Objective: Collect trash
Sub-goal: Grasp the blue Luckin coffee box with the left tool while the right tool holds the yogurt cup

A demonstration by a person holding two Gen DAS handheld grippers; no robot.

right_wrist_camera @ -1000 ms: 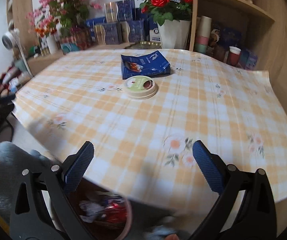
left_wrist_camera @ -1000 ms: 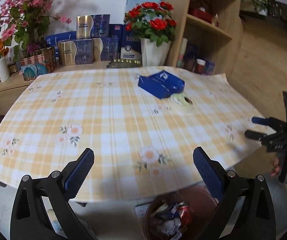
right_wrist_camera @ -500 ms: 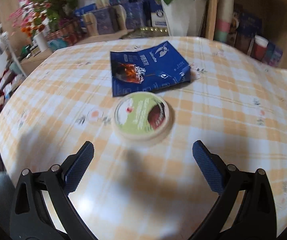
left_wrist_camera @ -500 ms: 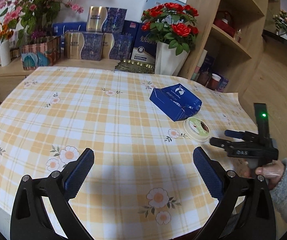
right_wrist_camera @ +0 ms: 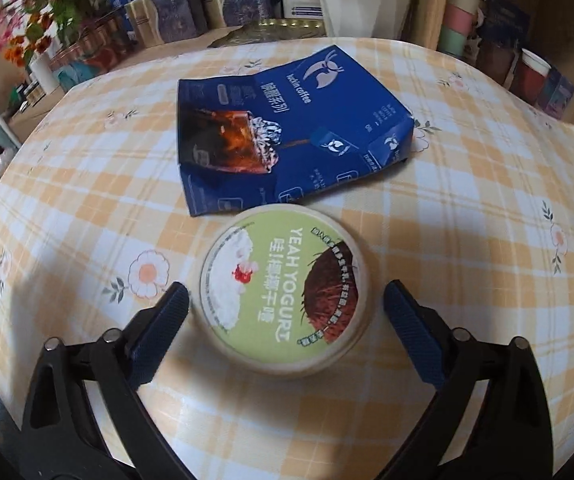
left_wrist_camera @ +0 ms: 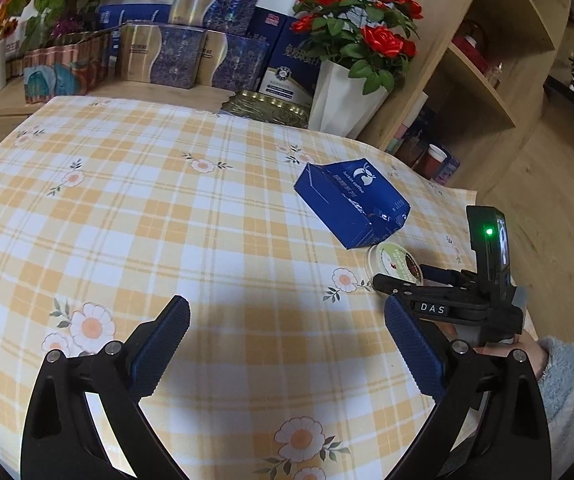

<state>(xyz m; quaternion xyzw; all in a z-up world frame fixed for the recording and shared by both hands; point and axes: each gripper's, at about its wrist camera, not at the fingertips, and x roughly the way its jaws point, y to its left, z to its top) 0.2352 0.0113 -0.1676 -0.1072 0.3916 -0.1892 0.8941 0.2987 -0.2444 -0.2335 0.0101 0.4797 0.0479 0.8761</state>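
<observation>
A round yoghurt tub (right_wrist_camera: 283, 292) with a green lid stands on the checked tablecloth (right_wrist_camera: 467, 240), touching the near edge of a flattened blue coffee box (right_wrist_camera: 287, 136). My right gripper (right_wrist_camera: 285, 320) is open, its fingers on either side of the tub, apart from it. In the left wrist view the tub (left_wrist_camera: 393, 258) and the blue box (left_wrist_camera: 353, 202) lie at the right, with my right gripper (left_wrist_camera: 399, 276) at the tub. My left gripper (left_wrist_camera: 287, 340) is open and empty over the cloth.
A white vase of red roses (left_wrist_camera: 347, 96), stacked gift boxes (left_wrist_camera: 191, 56) and a gold tray (left_wrist_camera: 271, 110) stand behind the table. A wooden shelf unit (left_wrist_camera: 479, 60) with cups stands at the right. The table's right edge (left_wrist_camera: 459, 192) is close to the tub.
My right gripper has moved forward until its open fingers flank the yoghurt tub. My left gripper has moved further over the table. The bin under the table's edge has left view.
</observation>
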